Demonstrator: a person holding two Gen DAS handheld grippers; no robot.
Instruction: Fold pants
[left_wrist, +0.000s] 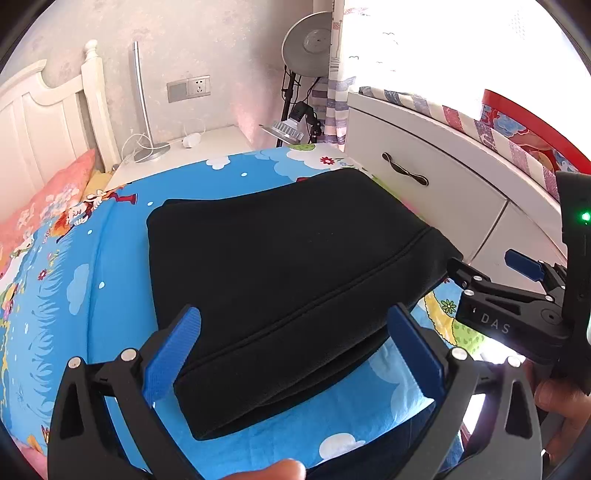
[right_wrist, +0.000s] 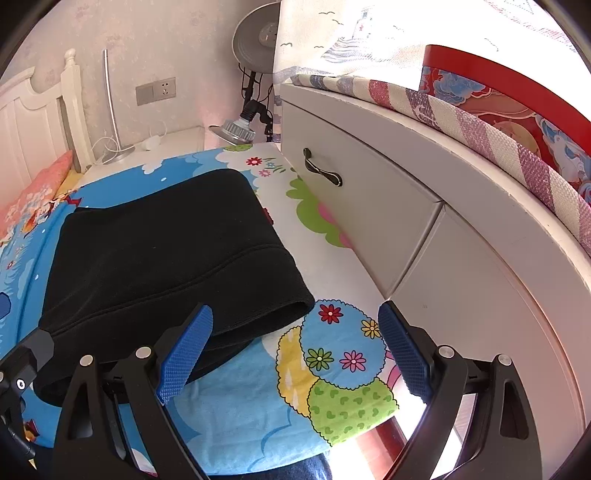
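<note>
The black pants (left_wrist: 280, 280) lie folded into a thick rectangle on the blue cartoon bedsheet (left_wrist: 74, 295). My left gripper (left_wrist: 295, 354) is open, its blue pads either side of the near edge of the pants, holding nothing. My right gripper (right_wrist: 295, 350) is open and empty over the sheet, just right of the pants' (right_wrist: 166, 251) near right corner. The right gripper also shows in the left wrist view (left_wrist: 517, 295) at the right, next to that corner.
A white drawer unit (right_wrist: 369, 206) with a dark handle stands close along the right of the bed. A white headboard (left_wrist: 44, 122), pink pillow (left_wrist: 48, 199), bedside table with lamp base (left_wrist: 151, 151) and a stand lamp (left_wrist: 310, 44) are at the back.
</note>
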